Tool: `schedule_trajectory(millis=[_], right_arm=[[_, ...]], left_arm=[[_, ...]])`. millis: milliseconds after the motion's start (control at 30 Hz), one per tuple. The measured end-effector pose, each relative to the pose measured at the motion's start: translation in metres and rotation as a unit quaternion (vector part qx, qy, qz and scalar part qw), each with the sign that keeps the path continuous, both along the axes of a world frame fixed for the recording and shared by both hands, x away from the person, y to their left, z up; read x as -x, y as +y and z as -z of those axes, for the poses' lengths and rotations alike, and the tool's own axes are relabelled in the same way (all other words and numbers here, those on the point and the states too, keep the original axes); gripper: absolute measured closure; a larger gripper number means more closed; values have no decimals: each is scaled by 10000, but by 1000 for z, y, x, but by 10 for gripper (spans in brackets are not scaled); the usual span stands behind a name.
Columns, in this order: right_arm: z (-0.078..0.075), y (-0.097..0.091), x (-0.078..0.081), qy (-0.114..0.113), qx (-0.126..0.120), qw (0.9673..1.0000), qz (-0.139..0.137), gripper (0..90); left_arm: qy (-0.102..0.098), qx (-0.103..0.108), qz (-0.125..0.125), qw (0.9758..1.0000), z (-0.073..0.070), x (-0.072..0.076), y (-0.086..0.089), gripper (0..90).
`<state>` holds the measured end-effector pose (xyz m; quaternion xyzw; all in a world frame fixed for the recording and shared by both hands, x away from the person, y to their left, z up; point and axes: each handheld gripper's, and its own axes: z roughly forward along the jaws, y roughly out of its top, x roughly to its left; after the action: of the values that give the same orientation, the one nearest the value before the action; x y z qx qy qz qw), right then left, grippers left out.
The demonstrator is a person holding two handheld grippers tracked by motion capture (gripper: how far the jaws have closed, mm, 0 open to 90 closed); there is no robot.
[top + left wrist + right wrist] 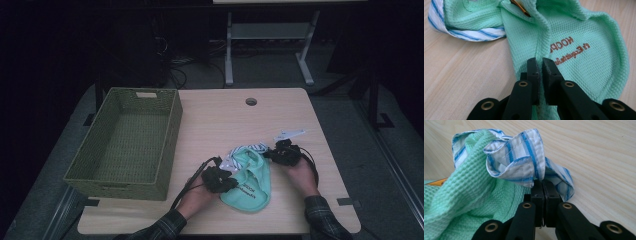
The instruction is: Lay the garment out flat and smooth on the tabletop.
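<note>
Left gripper point(538, 65): jaws pressed together on a fold of the mint-green bib point(584, 45), brown lettering just beyond and to the right of its tips. Right gripper point(543, 185): jaws pinching the bib's blue-striped white trim point(524, 157), which bunches directly above its tips. Bib lies on the wooden table point(220, 120) between both grippers; green woven basket point(127, 145) sits well beyond the left gripper's outer side.
</note>
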<state>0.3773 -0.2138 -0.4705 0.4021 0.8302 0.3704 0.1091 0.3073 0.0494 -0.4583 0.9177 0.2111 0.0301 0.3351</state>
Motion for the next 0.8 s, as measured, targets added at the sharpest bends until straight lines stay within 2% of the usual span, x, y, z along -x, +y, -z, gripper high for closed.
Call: schedule_trajectory(millis=[133, 300, 433, 600, 633, 800], right_arm=[[-1, -1, 1, 3, 17, 10000, 10, 882], [-4, -3, 2, -74, 66, 10000, 2, 891], [-6, -6, 3, -100, 67, 9999, 62, 893], [-8, -13, 2, -184, 69, 9996, 191, 896], [-8, -15, 1, -233, 98, 9995, 209, 895], [-9, -23, 0, -321, 148, 9988, 347, 897]], left_arm=[[9, 111, -41, 9999, -2, 0, 1, 850], [-76, 259, -98, 9996, -10, 0, 9, 850], [-113, 346, -217, 9991, -16, -3, 18, 852], [-90, 484, -509, 9975, -20, -9, 32, 856], [-79, 419, -500, 9978, -21, -10, 36, 857], [-72, 354, -715, 9968, -24, -12, 50, 860]])
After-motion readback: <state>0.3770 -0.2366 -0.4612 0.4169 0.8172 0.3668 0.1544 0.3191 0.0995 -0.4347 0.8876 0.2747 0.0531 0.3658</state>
